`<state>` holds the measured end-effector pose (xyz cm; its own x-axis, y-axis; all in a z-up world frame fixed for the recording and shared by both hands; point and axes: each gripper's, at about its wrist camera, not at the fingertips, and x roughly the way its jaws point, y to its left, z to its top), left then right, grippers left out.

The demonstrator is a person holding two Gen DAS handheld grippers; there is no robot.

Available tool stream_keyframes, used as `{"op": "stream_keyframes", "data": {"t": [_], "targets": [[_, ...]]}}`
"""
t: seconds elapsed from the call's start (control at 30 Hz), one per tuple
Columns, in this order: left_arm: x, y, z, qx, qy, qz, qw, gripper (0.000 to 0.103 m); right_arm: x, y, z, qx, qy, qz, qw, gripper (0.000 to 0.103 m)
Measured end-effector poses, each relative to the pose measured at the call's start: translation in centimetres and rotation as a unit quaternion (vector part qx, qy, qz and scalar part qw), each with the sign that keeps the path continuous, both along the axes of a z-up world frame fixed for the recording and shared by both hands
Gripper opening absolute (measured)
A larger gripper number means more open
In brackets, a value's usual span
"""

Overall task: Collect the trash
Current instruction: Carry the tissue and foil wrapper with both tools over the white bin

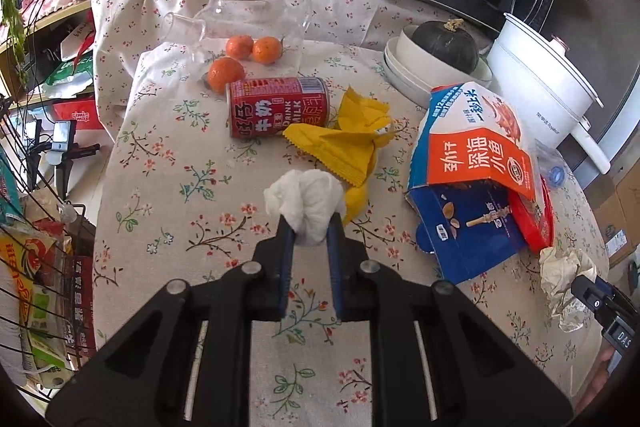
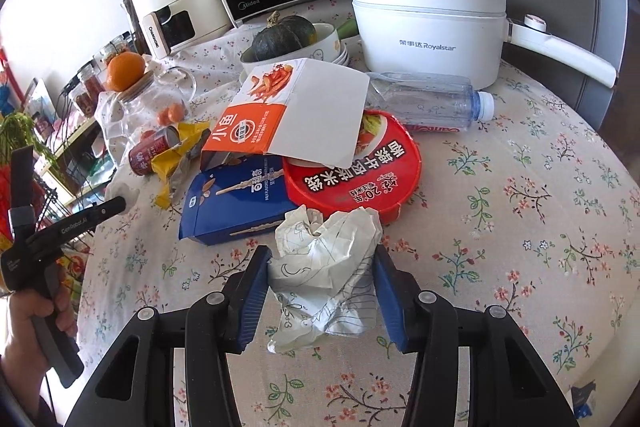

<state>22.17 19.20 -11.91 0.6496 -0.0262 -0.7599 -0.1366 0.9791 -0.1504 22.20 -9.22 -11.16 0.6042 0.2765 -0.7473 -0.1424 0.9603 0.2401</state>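
**Both grippers loaded, one wad each**

The left gripper (image 1: 311, 227) has its fingers (image 1: 286, 239) closed narrowly on a white tissue wad (image 1: 305, 205). The wad bulges out ahead of the tips and appears lifted just clear of the surface (image 1: 168, 187).

The right gripper (image 2: 322, 287) grips a crumpled sheet of scribbled paper (image 2: 328, 267). Its fingers (image 2: 256, 291) stand wider apart, because the ball is bulkier and stiffer. The pads press on both flanks, and the lower folds hang below the fingers.

Both items are light and crushable, so a squeeze across the middle suffices. Judgement: the paper may spring or shed a fold if the grip loosens.

Trash left on the surface:
- a red milk can (image 1: 278, 111) on its side
- a yellow wrapper (image 1: 352, 147) just beside it
- an orange-and-white box (image 2: 288, 115) leaning over a blue box (image 2: 236, 199)
- a red bowl lid (image 2: 356, 171)
- an empty plastic bottle (image 2: 428, 103) beyond them

The tangerines (image 1: 240, 47), glass jar (image 1: 256, 15) and white cooker (image 2: 428, 27) are likely not trash.

No bin shows in either view. Judgement: first pickups done, deposit pending.
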Motion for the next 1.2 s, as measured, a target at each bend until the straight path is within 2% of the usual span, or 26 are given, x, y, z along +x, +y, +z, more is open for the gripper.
{"op": "stream_keyframes", "data": {"t": [0.53,1.2], "targets": [[-2.1,-8.3,3.1,0.008,-0.019,-0.08,0.9965,0.017,-2.5,-7.8,2.7,-0.006,-0.016,-0.063,0.998,0.051],[-3.9,-20.3,4.1,0.005,-0.023,-0.184,0.9827,0.017,-7.0,-18.2,4.7,-0.014,-0.025,-0.143,0.989,0.051]]}}
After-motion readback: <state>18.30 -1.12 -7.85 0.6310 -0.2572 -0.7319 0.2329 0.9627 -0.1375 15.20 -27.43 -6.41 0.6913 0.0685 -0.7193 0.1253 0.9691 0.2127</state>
